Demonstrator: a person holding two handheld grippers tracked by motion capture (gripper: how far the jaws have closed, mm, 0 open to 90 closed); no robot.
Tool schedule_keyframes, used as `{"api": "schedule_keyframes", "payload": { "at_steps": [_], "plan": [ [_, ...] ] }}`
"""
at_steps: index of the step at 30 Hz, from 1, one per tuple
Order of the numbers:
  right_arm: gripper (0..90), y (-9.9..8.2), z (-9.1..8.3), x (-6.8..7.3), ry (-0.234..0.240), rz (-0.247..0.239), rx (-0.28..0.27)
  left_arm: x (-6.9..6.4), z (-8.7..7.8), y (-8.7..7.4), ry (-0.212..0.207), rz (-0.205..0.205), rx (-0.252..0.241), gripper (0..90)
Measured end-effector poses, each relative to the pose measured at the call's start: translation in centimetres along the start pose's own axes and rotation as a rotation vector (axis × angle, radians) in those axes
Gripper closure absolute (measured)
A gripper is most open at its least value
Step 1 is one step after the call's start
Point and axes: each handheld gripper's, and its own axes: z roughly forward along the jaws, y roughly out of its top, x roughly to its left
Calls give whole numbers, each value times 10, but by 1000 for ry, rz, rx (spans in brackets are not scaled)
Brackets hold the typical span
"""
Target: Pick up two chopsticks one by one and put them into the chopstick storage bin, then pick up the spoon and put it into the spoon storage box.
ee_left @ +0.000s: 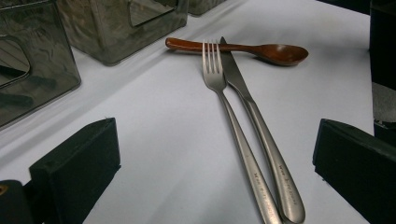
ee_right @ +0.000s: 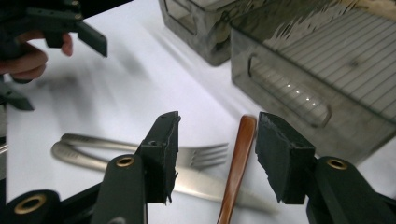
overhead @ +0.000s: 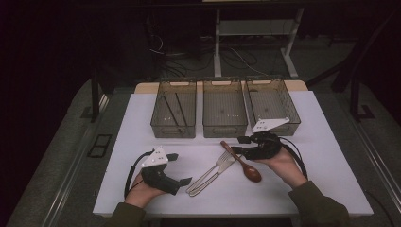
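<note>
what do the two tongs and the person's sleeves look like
Both tongs, left and right, are black, with blocky black jaws, a pale grey three-cornered plate on top and a black cable trailing back. Brass-coloured rivets show on the right one's arms. The sleeves are dark olive.

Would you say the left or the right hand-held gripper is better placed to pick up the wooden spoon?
Right. The right hand-held gripper has its open jaws astride the spoon handle, while the left hand-held gripper sits farther off, beyond the fork.
</note>
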Motion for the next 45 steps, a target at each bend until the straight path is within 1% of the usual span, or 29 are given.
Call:
{"api": "schedule_keyframes", "payload": {
  "at_steps": [6, 11, 14, 16, 20, 23, 27, 31, 33, 35, 37, 40, 45],
  "plan": [
    [448, -15, -9, 1, 4, 8, 7, 0, 0, 0, 0, 3, 2, 0],
    [440, -27, -17, 1, 3, 19, 13, 0, 0, 0, 0, 4, 5, 0],
    [436, -34, -20, 1, 6, 14, 25, 1, 0, -1, -2, 4, 5, 0],
    [434, -39, -23, 1, 9, 20, 29, 1, 0, -1, -2, 0, 6, 0],
    [429, -48, -28, 1, 10, 24, 33, 0, -1, -1, 8, 2, 5, 0],
    [429, -56, -34, 0, 22, 40, 32, -1, -1, -1, 16, 4, 11, 0],
    [428, -66, -39, -1, 18, 55, 43, -1, -2, -1, 19, -1, 5, 0],
    [428, -73, -44, -3, 11, 73, 42, -1, -2, -1, 21, 0, 1, 0],
    [427, -75, -45, -3, 4, 73, 53, -1, -3, 0, 21, 6, 3, 0],
    [427, -77, -44, -2, 9, 82, 55, -1, -3, 0, 21, 5, 2, 0],
    [427, -79, -42, -2, 6, 76, 66, -2, -3, 0, 21, 6, 4, 0],
    [427, -82, -35, -3, 6, 81, 93, -2, -3, 0, 21, 11, 10, 0],
    [429, -83, -27, -3, 8, 84, 129, -2, -1, 0, 20, 9, 1, 0]
  ]
}}
